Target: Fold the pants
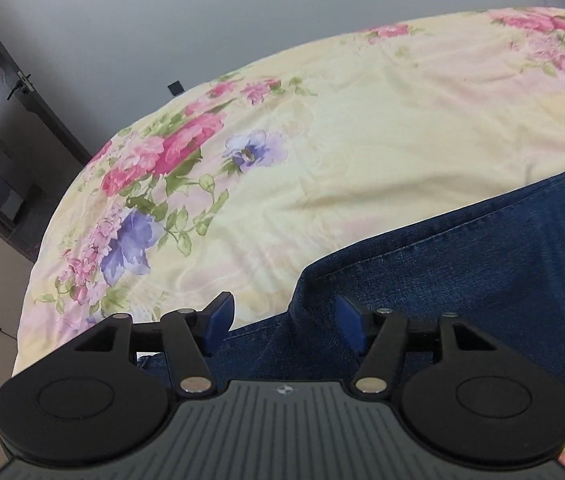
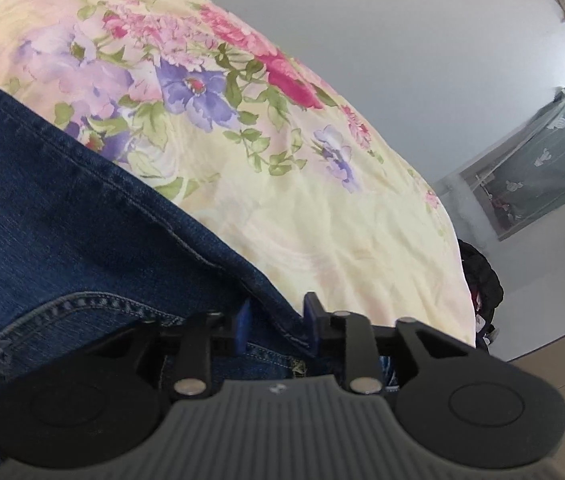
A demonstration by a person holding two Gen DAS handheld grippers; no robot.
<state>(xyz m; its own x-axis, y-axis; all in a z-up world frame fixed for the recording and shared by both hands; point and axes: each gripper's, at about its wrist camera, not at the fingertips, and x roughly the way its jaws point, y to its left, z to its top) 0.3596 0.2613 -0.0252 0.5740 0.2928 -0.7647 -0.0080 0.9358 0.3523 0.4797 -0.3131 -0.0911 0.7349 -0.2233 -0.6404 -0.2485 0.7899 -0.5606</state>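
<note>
Dark blue denim pants (image 1: 462, 272) lie on a pale yellow flowered bedspread (image 1: 362, 128). In the left wrist view my left gripper (image 1: 284, 320) is open, its blue pads either side of a corner edge of the denim. In the right wrist view the pants (image 2: 62, 220) fill the lower left, with a stitched pocket showing. My right gripper (image 2: 276, 320) has its pads narrowly apart around the seamed denim edge near the waist; whether it clamps the cloth is unclear.
The bedspread (image 2: 322, 220) covers the bed, whose edge curves off to the floor at the left in the left wrist view. A dark door (image 1: 10, 120) stands far left. A dark bundle (image 2: 482, 280) and a window (image 2: 542, 168) are at the right.
</note>
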